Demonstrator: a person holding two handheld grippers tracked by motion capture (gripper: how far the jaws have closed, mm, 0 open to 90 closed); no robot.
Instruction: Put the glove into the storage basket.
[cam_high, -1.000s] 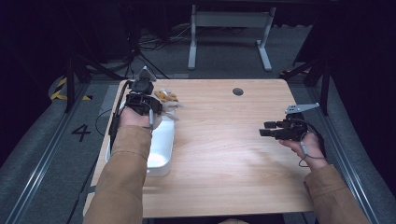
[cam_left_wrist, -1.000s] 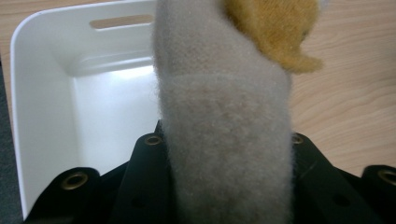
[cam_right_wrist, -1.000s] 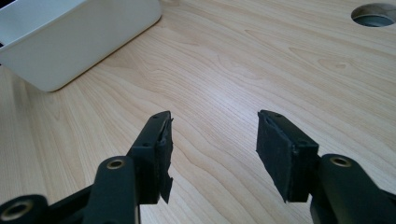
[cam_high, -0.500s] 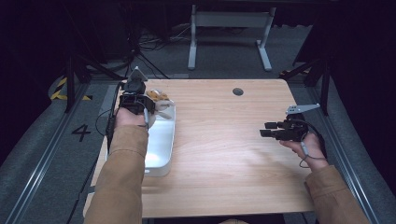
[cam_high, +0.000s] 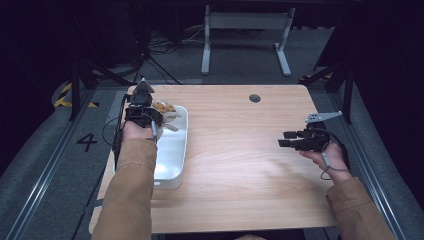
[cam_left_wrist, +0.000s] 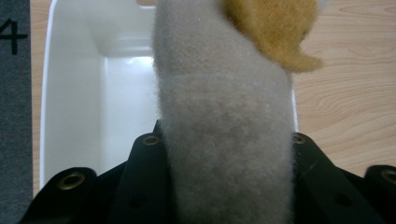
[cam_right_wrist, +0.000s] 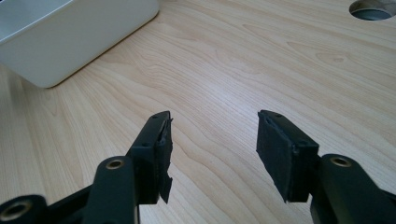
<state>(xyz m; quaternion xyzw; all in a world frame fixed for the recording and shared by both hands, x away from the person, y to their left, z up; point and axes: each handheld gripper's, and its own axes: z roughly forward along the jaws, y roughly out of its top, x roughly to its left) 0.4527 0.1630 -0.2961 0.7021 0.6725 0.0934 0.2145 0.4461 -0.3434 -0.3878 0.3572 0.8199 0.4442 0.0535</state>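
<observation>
My left gripper is shut on a plush toy with grey and orange-brown fur. It holds the plush toy over the far end of a white bin at the table's left side. In the left gripper view the grey fur rises between the jaws, with the bin's inside below it. My right gripper hovers low over the wooden table at the right, open, nothing between its pads.
A round cable hole sits near the table's far edge; the same cable hole is in the right gripper view, as is a corner of the bin. Dark floor and a desk frame lie beyond the table.
My left gripper has lifted the plush toy a little and carried it toward the bin's far end. The right gripper has barely moved.
</observation>
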